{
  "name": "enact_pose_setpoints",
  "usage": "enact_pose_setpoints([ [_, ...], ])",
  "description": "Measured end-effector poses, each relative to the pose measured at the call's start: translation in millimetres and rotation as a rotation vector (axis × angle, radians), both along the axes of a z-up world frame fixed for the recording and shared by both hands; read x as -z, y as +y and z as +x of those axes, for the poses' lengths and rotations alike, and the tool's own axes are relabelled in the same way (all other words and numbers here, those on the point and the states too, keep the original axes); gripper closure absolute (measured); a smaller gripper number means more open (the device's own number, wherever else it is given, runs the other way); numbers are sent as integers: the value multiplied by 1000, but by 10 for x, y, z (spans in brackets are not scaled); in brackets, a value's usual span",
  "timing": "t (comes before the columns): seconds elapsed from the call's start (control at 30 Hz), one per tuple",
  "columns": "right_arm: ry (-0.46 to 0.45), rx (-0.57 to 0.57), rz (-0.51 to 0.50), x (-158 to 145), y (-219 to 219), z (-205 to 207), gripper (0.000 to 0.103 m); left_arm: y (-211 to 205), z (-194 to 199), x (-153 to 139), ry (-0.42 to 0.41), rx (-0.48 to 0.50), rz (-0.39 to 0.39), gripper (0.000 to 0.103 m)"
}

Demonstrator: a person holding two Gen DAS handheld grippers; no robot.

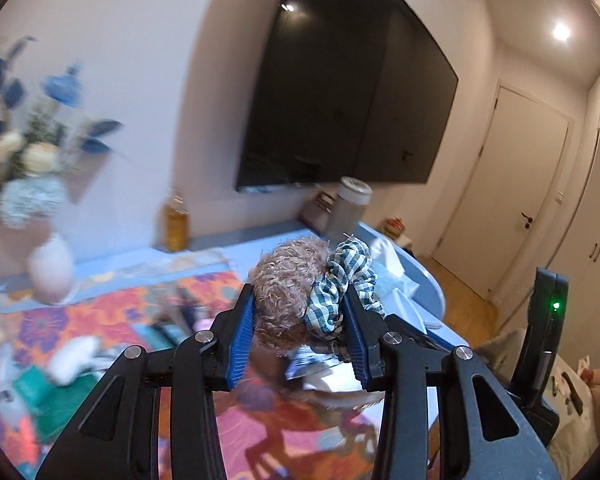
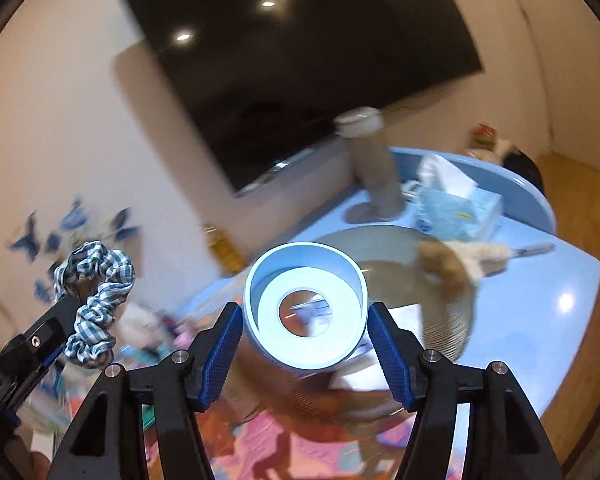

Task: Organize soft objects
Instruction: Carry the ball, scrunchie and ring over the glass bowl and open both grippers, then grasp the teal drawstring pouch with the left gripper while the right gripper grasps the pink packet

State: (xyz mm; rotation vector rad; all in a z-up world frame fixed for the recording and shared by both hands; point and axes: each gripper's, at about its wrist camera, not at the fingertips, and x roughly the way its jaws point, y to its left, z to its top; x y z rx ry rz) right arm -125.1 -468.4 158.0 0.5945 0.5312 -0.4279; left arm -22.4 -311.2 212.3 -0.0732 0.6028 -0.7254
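Between your left gripper's (image 1: 300,336) pads sit a plush toy (image 1: 287,284) and, to its right, a scrunchie (image 1: 336,292). Your right gripper (image 2: 306,344) brackets a ring-shaped holder (image 2: 306,308). Behind it on the table (image 2: 540,280), a cylinder (image 2: 376,168) stands left of the tissue box (image 2: 456,208).

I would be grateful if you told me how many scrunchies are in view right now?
2. A fuzzy tan scrunchie and a blue checked scrunchie sit together between the fingers of the left hand-held gripper. Others may be hidden in the blurred clutter on the table.
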Motion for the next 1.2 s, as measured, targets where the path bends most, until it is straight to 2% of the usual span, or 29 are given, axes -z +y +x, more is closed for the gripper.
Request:
enact_pose_setpoints([
  [0.2,93,31,43,334,-313,59,37,-406,203,327,85,86,-10,63],
  [0.23,113,31,41,374,-351,85,37,-451,218,366,93,96,-11,58],
  [0.3,154,53,42,444,-412,103,31,-537,254,459,113,98,0,35],
  [0.33,161,70,50,471,-450,83,30,-553,254,501,118,77,10,17],
  [0.37,156,79,65,493,-483,47,30,-547,240,511,113,71,3,15],
  [0.43,159,91,84,507,-519,-9,30,-513,194,516,110,102,-10,14],
  [0.53,178,111,77,491,-496,-99,30,-400,164,506,156,136,-9,14],
  [0.67,180,101,37,406,-327,-174,29,46,29,456,221,161,-99,15],
  [0.73,143,87,30,330,-182,-217,23,340,-108,373,202,120,-108,15],
  [0.87,33,79,12,139,219,-330,21,953,-363,382,162,-30,-97,14],
  [0.97,-82,46,10,46,654,-419,9,1530,-491,484,172,-168,-91,15],
  [1.0,-100,28,1,32,776,-428,8,1668,-503,501,173,-199,-95,15],
  [1.1,-117,-67,-63,-2,1267,-358,7,2240,-583,561,165,-317,-121,15],
  [1.2,-68,-170,-123,60,1718,-186,2,2802,-644,703,158,-459,-113,15],
])
